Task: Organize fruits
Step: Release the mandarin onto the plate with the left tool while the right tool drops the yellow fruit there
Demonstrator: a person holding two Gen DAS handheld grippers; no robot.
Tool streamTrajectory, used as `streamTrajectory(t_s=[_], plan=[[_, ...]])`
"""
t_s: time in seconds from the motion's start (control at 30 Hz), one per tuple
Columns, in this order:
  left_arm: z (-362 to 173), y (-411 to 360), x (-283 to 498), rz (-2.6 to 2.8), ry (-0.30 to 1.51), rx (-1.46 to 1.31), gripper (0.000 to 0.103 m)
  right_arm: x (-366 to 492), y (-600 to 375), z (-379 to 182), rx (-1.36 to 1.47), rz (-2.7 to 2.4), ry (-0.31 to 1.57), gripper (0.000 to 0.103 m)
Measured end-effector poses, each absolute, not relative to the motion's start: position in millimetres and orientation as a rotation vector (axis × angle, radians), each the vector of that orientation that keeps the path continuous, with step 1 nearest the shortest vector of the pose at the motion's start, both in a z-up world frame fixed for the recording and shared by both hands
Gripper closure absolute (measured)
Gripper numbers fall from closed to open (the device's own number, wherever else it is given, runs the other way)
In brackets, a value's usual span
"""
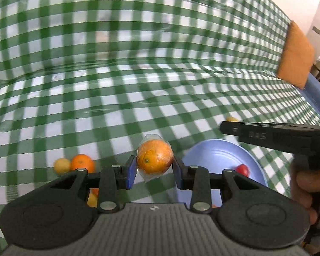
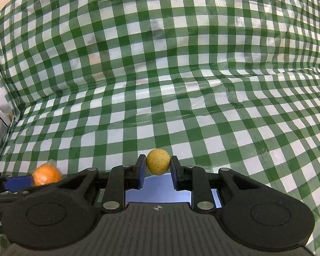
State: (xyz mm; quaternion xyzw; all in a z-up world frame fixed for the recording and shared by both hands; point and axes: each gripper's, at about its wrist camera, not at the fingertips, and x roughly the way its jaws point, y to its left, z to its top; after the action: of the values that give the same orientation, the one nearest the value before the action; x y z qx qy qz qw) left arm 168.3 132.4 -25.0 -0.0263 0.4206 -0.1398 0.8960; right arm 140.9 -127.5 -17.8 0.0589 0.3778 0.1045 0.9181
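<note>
My left gripper [image 1: 154, 167] is shut on a plastic-wrapped orange [image 1: 155, 159] and holds it above the cloth, just left of a blue plate [image 1: 215, 155]. A small red fruit [image 1: 242, 169] lies on that plate. My right gripper [image 2: 156, 168] is shut on a small yellow round fruit [image 2: 158, 161], held over the blue plate [image 2: 157, 188]. In the left wrist view the right gripper's black fingers [image 1: 266, 135] reach in from the right above the plate. The wrapped orange also shows in the right wrist view [image 2: 47, 175] at the lower left.
An orange [image 1: 82, 162] and a yellow fruit [image 1: 62, 165] lie on the green checked cloth [image 1: 138, 85] left of my left gripper. More yellow fruit [image 1: 92, 199] shows under its fingers. An orange cushion [image 1: 294, 55] stands at the right edge.
</note>
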Motion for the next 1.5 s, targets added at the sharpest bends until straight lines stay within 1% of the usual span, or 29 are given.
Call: streamTrajectory(t_s=[0.27,0.53,1.5], plan=[[-33,95,162,-0.369,0.887,-0.012,0.063,142,-143,-27,0.112,0.188,0.812,0.078],[-42,76,161,-0.379,0.895,0.044,0.063,143,-148,-31,0.106,0.190,0.826,0.078],[-40,62,155,-0.413,0.912,0.016,0.063,142,-147,-32,0.102,0.176,0.841,0.078]])
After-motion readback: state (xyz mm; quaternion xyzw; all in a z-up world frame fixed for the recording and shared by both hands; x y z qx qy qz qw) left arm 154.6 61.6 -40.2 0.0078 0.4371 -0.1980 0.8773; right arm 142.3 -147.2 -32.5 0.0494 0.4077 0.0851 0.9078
